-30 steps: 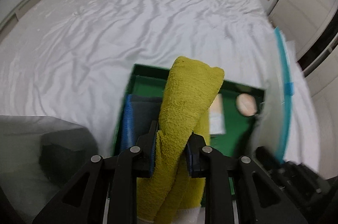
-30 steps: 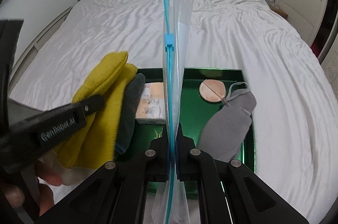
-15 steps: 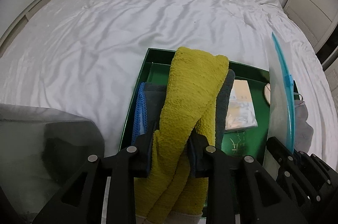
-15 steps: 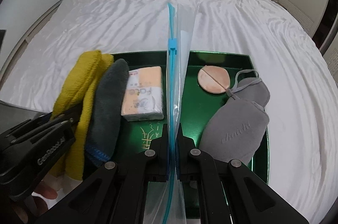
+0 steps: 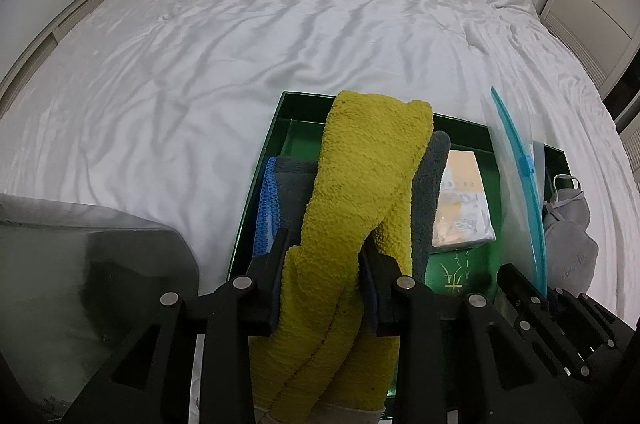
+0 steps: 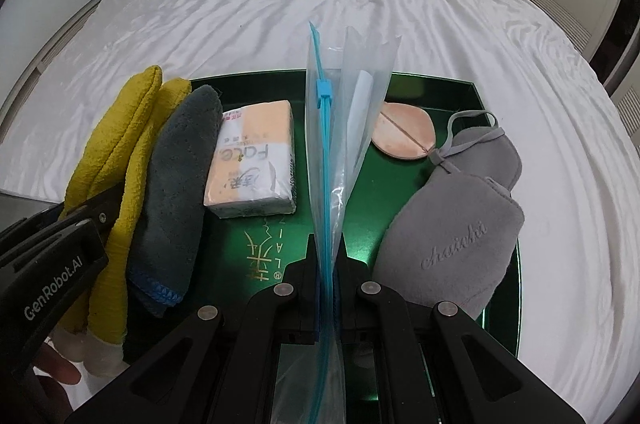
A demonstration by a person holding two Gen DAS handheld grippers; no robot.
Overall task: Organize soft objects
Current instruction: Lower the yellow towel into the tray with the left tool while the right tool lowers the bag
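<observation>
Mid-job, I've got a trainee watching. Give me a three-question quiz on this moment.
1. True or false: the right gripper is shut on the zip bag.
2. What lies between the left gripper fingers? A) tissue pack B) yellow towel C) grey pouch
3. Fill in: the tissue pack lies in the green ____.

Key: 1 true. 2 B, the yellow towel; the jaws have just been opening with it between them. 3 tray, on the bed.

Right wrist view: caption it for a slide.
Right gripper pinches clear blue-zippered plastic bag upright over dark green tray.
</observation>
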